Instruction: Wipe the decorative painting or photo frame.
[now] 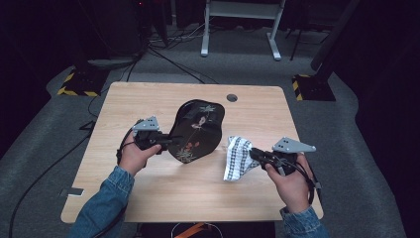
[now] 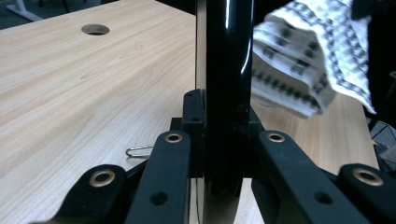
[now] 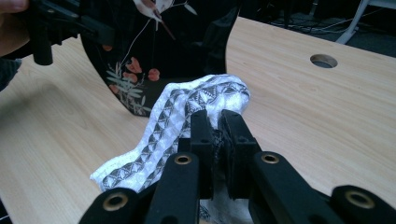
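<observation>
1. The left gripper point(image 1: 168, 141) is clamped on the edge of a glossy black lacquered tray with a curved outline and painted flowers point(image 1: 195, 131). In the left gripper view the tray's thin rim point(image 2: 224, 93) stands upright between the two black jaws, which press it from both sides.
2. That tray is tipped up on edge, its lower rim on the light wooden table point(image 1: 163, 198) just beyond the left fingertips, its painted face turned toward the person's right.
3. The right gripper point(image 1: 255, 154) is closed on a white cloth with a black woven check pattern point(image 1: 236, 157). In the right gripper view the jaws pinch a bunched fold of the cloth point(image 3: 205, 100) between their pads.
4. The cloth's free end hangs down and trails onto the table below and in front of the right fingertips. Whether its upper fold brushes the tray is hard to tell; the two look just beside each other.
5. Under the left jaws, on the wood, lies a small bent wire clip point(image 2: 139, 151), close to the fingertips.
6. Beyond the tray, well past both sets of fingers, a round cable hole point(image 1: 232, 97) sits near the table's far edge.
7. Farther still, on the grey floor, stand the white legs of a desk frame point(image 1: 240, 29).
</observation>
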A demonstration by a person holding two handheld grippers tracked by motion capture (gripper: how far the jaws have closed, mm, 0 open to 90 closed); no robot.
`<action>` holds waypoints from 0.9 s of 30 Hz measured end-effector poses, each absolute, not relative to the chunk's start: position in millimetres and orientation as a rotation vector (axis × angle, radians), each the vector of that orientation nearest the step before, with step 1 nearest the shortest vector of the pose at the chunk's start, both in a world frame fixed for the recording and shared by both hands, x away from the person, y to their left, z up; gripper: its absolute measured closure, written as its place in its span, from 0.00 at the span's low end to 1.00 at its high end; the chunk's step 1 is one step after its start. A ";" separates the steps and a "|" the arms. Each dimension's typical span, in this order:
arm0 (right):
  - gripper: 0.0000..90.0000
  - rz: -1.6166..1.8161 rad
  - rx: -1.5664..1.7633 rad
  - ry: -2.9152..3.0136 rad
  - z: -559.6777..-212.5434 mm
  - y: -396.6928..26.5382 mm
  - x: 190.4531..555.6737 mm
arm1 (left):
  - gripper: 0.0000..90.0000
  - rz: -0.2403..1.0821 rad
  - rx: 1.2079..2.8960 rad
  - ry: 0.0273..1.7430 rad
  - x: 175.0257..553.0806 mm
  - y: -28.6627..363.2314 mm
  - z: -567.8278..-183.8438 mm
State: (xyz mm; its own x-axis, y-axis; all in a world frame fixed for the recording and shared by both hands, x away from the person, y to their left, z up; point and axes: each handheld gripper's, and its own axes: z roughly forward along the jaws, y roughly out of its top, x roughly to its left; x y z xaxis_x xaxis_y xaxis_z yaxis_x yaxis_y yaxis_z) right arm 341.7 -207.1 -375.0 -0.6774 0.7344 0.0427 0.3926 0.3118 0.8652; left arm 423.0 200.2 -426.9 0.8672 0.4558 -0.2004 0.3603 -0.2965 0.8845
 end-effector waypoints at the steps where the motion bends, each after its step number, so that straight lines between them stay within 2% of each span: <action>1: 0.94 1.312 1.007 2.225 -375.0 -207.1 341.7 | 0.89 0.104 1.913 0.606 421.6 200.3 -426.9; 14: 0.94 1.232 1.005 2.248 -368.0 -177.0 376.1 | 0.89 0.096 1.926 0.591 409.9 203.7 -426.5; 27: 0.94 1.320 0.977 2.233 -362.2 -145.6 396.8 | 0.89 0.096 1.930 0.586 408.0 204.0 -426.5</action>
State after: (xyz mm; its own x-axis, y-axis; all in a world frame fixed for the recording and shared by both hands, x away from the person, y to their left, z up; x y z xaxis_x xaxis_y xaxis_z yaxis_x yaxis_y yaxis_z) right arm 396.8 -145.6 -362.2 -0.6924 0.7208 0.0329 0.3764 0.3219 0.8687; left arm 408.0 204.0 -426.5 0.8760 0.4406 -0.1963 0.3548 -0.3129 0.8810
